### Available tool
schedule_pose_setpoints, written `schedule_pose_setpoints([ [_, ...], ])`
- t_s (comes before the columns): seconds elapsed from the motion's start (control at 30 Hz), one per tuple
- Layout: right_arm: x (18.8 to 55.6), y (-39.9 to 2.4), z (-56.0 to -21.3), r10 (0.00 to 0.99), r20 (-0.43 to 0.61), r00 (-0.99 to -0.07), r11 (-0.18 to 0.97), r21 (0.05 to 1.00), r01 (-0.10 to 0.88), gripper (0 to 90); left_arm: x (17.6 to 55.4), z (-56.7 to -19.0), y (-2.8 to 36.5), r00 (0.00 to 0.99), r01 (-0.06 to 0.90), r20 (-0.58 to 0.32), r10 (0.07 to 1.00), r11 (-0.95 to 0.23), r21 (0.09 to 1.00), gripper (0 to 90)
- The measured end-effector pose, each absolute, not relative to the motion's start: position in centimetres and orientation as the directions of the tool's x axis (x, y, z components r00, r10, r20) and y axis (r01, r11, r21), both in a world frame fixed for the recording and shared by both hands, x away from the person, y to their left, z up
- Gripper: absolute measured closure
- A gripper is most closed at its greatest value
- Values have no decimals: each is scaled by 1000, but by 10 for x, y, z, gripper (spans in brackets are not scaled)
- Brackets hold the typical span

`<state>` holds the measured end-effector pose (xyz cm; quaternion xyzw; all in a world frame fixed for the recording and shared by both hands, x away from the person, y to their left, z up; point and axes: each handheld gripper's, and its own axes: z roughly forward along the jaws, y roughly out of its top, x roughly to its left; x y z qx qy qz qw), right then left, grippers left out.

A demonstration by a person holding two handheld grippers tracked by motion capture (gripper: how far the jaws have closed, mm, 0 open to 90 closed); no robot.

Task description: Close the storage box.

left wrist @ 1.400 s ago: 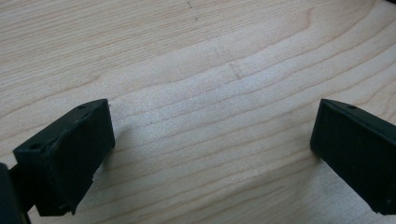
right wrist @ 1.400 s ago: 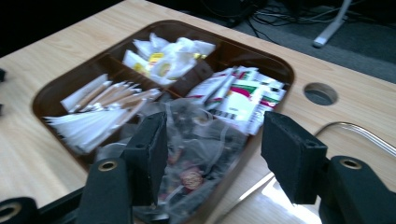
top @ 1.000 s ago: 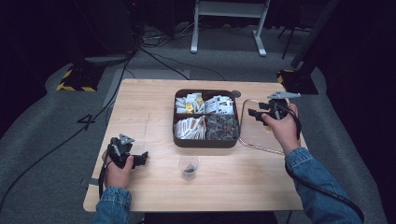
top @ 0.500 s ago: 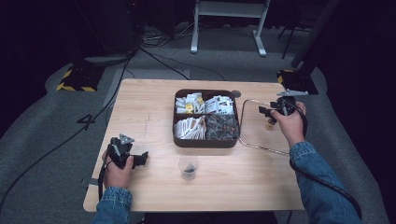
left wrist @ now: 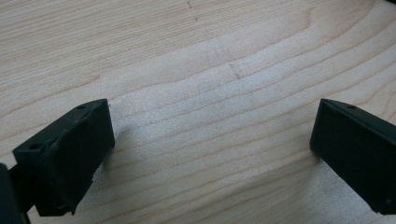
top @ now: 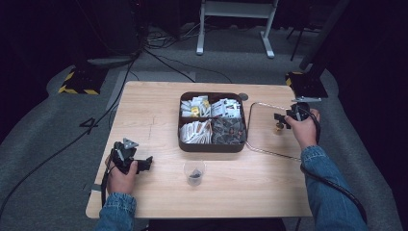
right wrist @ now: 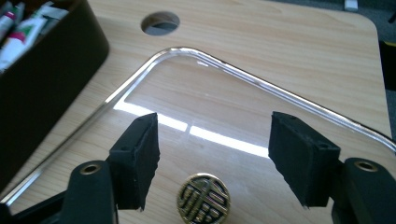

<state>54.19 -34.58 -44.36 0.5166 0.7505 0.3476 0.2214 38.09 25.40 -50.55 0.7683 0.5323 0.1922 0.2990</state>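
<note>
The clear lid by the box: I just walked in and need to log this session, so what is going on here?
A person works at a wooden table with a hand-held gripper in each hand. The right hand-held gripper hangs with jaws open over the gold knob of a clear lid lying flat beside a dark compartment box of packets; nothing is gripped yet. The left hand-held gripper rests open on bare wood. A small clear cup stands near the front edge.
</note>
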Motion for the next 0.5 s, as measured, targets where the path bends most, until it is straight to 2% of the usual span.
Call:
schedule_pose_setpoints([
  [0.5,540,-353,-470,940,71,-333,194,693,695,374,381,-505,254,359,704,-23,933,-254,664,1],
])
